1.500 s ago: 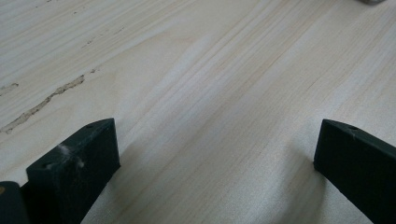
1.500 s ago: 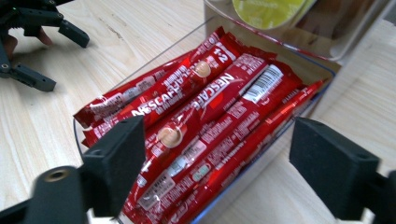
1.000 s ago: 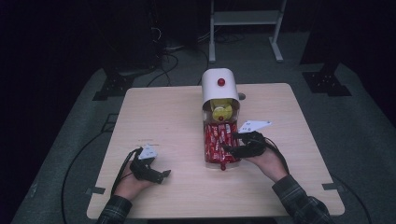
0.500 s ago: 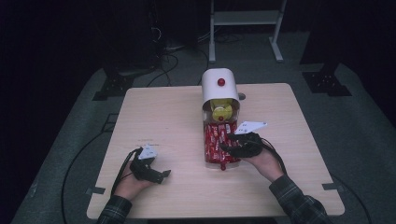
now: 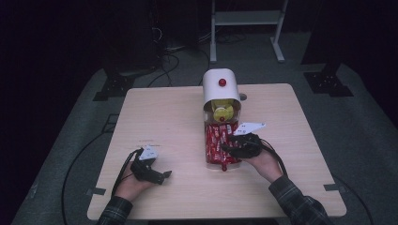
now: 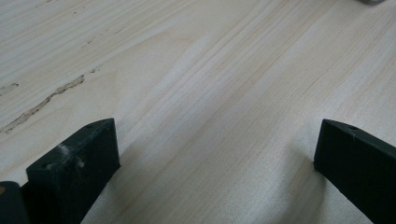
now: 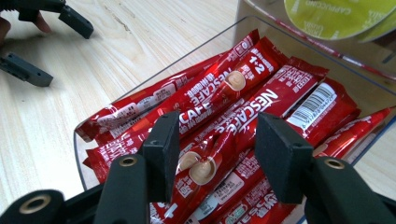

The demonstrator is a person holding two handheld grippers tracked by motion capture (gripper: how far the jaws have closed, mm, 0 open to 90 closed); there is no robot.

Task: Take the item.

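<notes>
Red coffee stick packets (image 7: 233,112) lie heaped in a clear tray (image 7: 140,88) in front of a white-topped dispenser (image 5: 220,86). My right gripper (image 7: 217,135) hangs low over the heap (image 5: 217,143), reaching in from the right (image 5: 231,146). Its jaws have just been closing and now straddle one or two packets, with a gap left beside each pad. My left gripper (image 5: 163,176) rests on the table at the front left, jaws wide apart over bare wood (image 6: 215,140). It also appears far off in the right gripper view (image 7: 65,53).
Yellow capsules (image 5: 223,111) are stacked in the dispenser's clear body just behind the tray (image 7: 336,16). The wooden table (image 5: 164,117) stretches to the left and back. A metal stand (image 5: 244,28) and cables are on the floor beyond.
The right gripper has edged a little left over the packets and its jaws have narrowed. The left gripper has stayed where it was.
</notes>
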